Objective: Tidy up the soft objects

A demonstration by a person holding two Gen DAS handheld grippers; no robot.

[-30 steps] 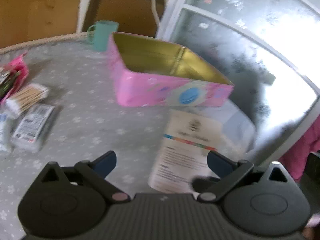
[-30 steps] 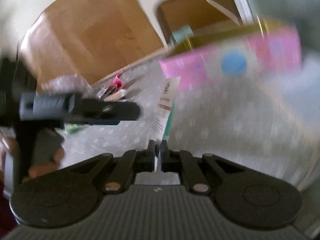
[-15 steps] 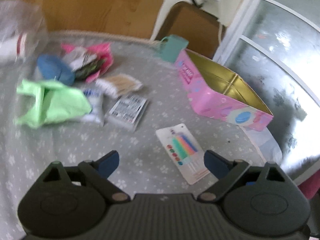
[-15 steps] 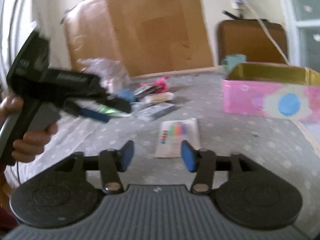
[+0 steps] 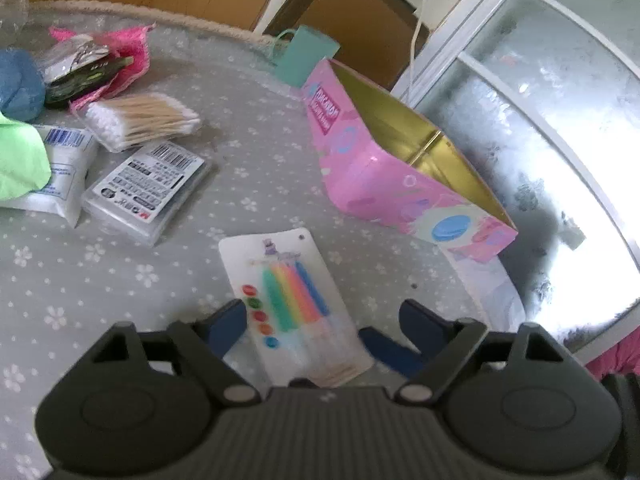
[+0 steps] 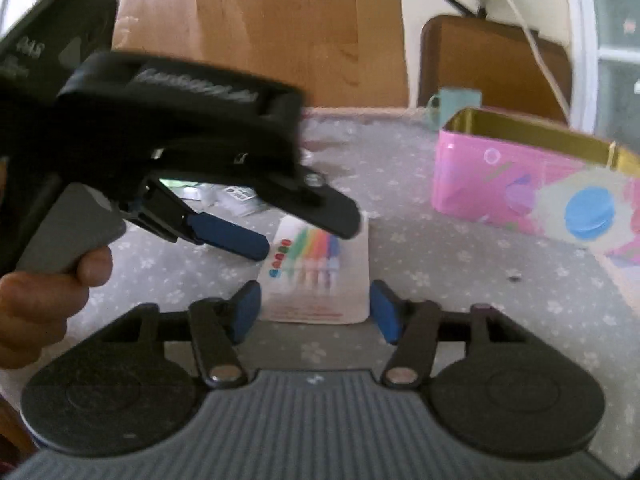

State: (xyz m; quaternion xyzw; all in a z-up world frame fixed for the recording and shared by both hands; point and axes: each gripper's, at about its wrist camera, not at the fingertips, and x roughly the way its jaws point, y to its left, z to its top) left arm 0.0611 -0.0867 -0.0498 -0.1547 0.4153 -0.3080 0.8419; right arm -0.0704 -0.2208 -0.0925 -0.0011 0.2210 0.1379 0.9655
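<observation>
Both tools, left tool [image 5: 320,320] and right tool [image 6: 314,312], gape apart over the flat white candle card [image 5: 294,304]; light, bendy, best pinched by an edge.

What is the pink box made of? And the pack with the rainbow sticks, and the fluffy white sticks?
The pink box looks like metal tin: its inside is shiny gold with a folded corner seam. The rainbow stick pack seems to be white card, flat and matte, perhaps under clear plastic. The fluffy white sticks look like cotton swabs: pale wooden stems with soft white tips, in a clear wrapper.
</observation>
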